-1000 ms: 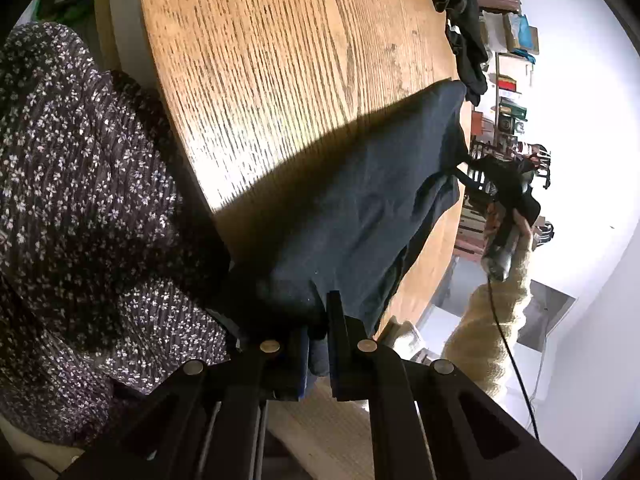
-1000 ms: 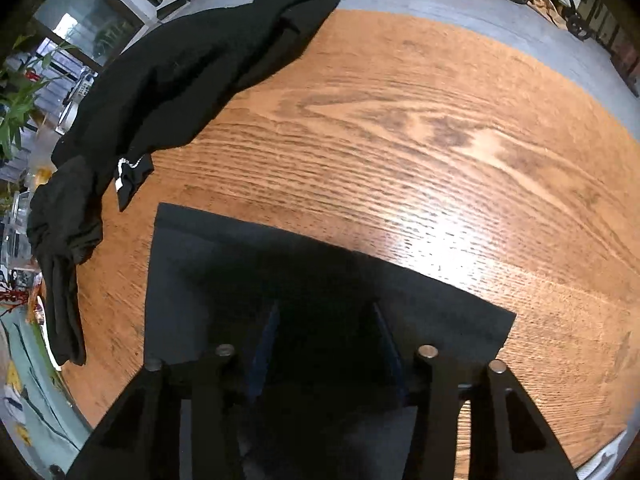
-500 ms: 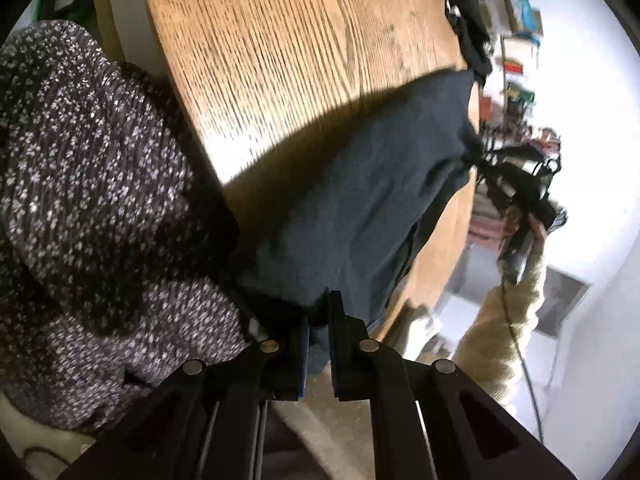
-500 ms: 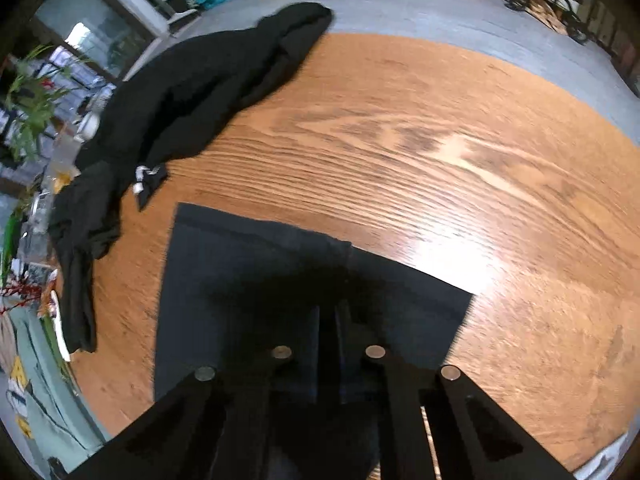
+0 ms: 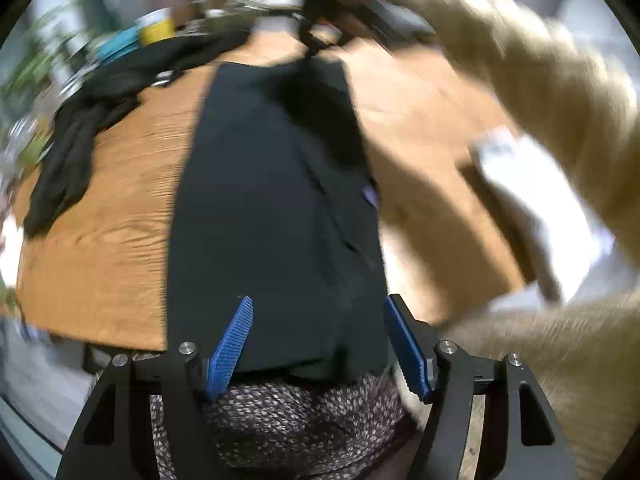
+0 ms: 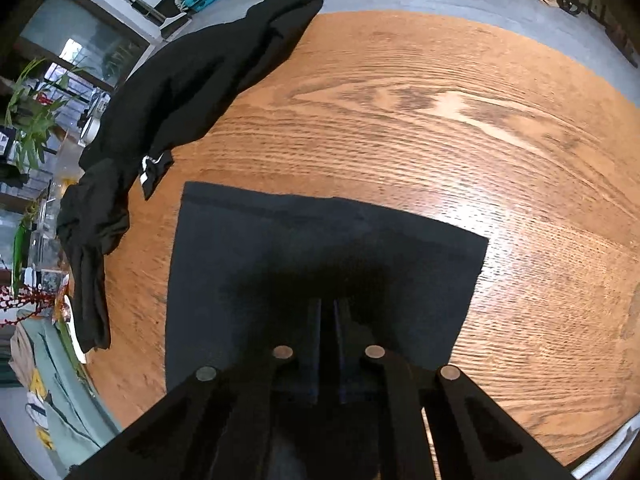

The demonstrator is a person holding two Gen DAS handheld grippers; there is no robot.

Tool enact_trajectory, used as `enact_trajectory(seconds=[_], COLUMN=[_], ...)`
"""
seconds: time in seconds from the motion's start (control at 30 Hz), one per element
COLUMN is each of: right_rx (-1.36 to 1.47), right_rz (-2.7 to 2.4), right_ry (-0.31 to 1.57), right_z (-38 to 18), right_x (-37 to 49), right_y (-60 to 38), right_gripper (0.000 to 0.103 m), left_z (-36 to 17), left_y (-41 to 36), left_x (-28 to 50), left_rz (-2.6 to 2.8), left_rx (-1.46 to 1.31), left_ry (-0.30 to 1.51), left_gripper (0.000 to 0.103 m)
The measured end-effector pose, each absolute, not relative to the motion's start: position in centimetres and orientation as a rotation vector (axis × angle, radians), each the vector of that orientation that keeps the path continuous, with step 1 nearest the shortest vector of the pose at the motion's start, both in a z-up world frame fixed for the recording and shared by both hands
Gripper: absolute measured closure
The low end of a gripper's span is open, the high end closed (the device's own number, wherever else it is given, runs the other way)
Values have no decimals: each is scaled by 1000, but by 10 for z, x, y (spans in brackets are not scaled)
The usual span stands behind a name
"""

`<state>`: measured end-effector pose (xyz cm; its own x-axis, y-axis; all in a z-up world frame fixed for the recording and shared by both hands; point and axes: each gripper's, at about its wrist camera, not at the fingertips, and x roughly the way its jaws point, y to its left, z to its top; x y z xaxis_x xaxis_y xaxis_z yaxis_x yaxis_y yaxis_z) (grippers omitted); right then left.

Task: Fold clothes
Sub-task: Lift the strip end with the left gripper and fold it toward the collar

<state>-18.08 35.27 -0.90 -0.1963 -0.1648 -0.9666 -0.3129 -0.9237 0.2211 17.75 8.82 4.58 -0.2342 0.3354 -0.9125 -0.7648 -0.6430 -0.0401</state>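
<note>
Close to the left wrist camera, the left gripper (image 5: 316, 340) has its two blue fingers (image 5: 231, 344) spread wide apart, and they hold nothing. The near end of a dark folded cloth (image 5: 276, 216) lies between them, at the near edge of the round wooden table (image 5: 100, 216). Just under that edge is someone's dotted purple clothing (image 5: 296, 420). The dark cloth lies flat on the table and runs away from the near edge toward the far side. At its far end, the right gripper (image 5: 316, 46) pinches a corner of the cloth, but this part is blurry. A person's cream knitted sleeve (image 5: 560, 92) reaches over the table to the right of the cloth. In the right wrist view, the right gripper (image 6: 328, 312) has its fingers squeezed close together on the dark cloth (image 6: 280, 252), which covers the table (image 6: 440, 120) right in front of it. Farther out, on the left part of the table, a rumpled black garment (image 6: 180, 80) lies in a long heap and hangs over the edge.
</note>
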Motion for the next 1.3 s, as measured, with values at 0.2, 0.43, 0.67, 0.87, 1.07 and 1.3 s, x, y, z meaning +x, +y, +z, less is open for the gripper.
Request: enact_trajectory(seconds=[0.2,0.43,0.67,0.87,1.07,1.3], right_rx=[-1919,-1923,-1921,-1847,-1860,-1942], right_rz=[2263,2216,2220,2318,2316,2247], right_ry=[413,192,106,186,234,457], right_z=[-6,-7,-8,20,28,-22], right_x=[-185,-191,-192,-192,-189,-189], right_y=[351,350,351,361,365,350], right_gripper=[95,95,97,102,96,67], left_z=[17,5,3,60,68,59], left_y=[104,118,117,88,64,68], left_x=[158,139,116,111,103,108], left_rz=[1966,1809,1768,1758,1785,1762], left_rx=[-1406,-1624,-1718,-1586,-1600,-1626], left_ry=[591,651,569,352,229,247], left_gripper=[36,58,95,95,95,95])
